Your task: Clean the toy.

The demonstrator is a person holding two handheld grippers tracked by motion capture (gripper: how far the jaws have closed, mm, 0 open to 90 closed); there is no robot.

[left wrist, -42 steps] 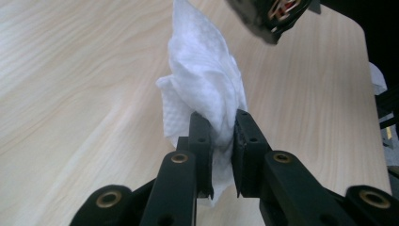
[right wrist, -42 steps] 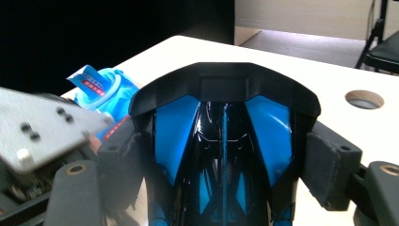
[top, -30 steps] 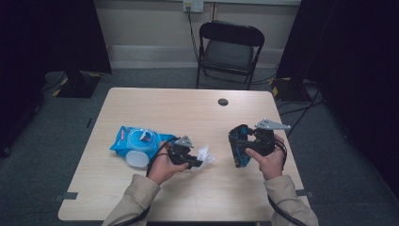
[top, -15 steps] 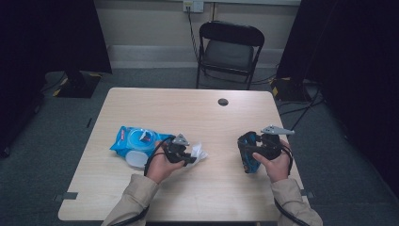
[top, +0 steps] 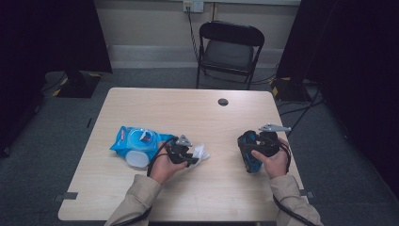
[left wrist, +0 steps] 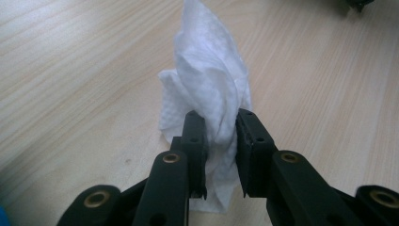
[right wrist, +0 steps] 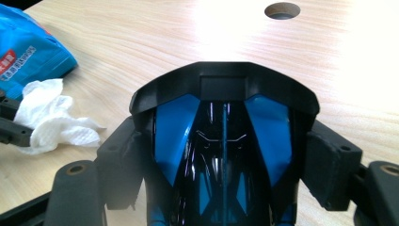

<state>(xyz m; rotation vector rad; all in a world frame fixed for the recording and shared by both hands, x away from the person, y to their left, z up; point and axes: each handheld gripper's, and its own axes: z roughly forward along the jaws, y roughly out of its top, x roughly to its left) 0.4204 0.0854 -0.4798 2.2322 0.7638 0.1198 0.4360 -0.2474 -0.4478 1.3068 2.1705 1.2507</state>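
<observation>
Holding items, both grippers, near-edge half of table [top: 141,101].

Item 1: left gripper [top: 188,156], jaws standing a little apart w/ white wipe [left wrist: 211,89] bunched between them. Jaws have just been opening; in left gripper view the wipe fills the gap and meets both pads, so still pinched, lightly. Wipe's far end rises in a crumpled peak ahead of the jaws, lower folds resting on tabletop.

Item 2: right gripper [right wrist: 226,141], jaws spread wide and clamped on sides of blue-and-black toy car [right wrist: 221,155], one pad against each flank. Car's black end points toward table's far side.

Item 3: blue wipes pack [top: 136,141], flat on table, just beside left hand [top: 162,167] on its outer side, white round lid facing up.

Item 4: round cable hole [top: 223,101], far-centre, well apart from both hands.

Open room: bare wood between the two grippers; whole far half bare save the hole. Right hand [top: 275,162] sits near table's right edge; left-side margin beyond pack is bare. Folding chair [top: 230,47] beyond far edge.
</observation>
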